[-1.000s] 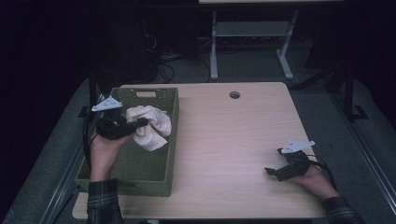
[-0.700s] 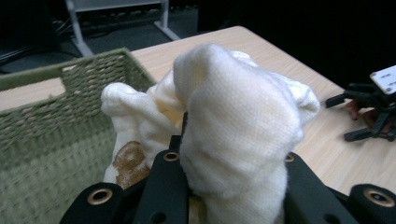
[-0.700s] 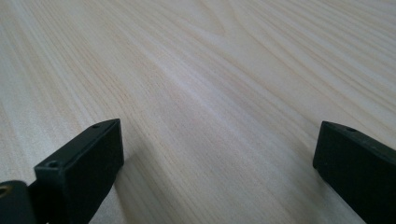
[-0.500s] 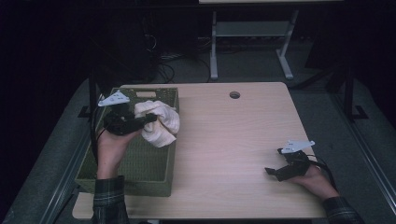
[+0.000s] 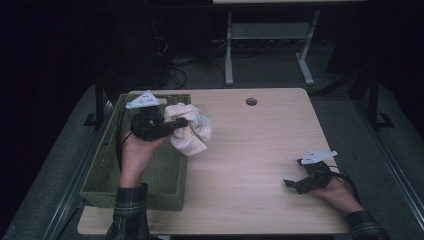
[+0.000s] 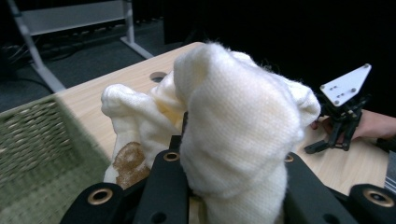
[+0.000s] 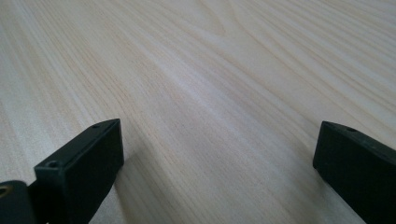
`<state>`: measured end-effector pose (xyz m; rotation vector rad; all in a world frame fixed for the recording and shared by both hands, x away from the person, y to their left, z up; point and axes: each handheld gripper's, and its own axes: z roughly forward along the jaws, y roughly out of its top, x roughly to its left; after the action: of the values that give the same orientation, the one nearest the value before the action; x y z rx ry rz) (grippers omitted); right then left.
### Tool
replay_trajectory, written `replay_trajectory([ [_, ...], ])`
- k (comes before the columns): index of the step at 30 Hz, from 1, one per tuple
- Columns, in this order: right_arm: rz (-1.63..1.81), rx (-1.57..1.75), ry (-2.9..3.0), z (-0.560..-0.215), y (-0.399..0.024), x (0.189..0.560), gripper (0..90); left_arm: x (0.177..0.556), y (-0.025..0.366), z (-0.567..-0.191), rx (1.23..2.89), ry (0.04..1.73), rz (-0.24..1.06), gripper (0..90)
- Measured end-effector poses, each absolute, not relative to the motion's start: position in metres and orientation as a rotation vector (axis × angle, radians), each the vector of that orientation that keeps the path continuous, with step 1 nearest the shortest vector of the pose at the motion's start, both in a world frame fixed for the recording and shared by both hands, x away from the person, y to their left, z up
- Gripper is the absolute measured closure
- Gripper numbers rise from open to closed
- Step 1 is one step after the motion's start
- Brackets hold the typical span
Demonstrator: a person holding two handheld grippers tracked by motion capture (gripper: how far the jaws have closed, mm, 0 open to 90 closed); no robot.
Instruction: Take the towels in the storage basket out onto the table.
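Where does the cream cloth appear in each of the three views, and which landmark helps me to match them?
High view: cream cloth left of centre, in the left gripper, above the green basket edge.
Left gripper view: centre, between the jaws.
Right gripper view: not in it.
Shared landmark: the wooden table.

No legible text, label, brand or number in any view — nothing readable on any surface.
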<state>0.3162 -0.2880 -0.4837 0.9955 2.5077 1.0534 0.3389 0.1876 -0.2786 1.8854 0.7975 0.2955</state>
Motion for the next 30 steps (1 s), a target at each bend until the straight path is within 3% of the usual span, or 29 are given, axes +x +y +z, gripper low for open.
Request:
replay_trajectory([
  [30,1.053,0.996,2.508,-0.484,-0.288,0.316,1.3,0.348,0.098,-0.303,1.985,0.669,0.146,76.3],
])
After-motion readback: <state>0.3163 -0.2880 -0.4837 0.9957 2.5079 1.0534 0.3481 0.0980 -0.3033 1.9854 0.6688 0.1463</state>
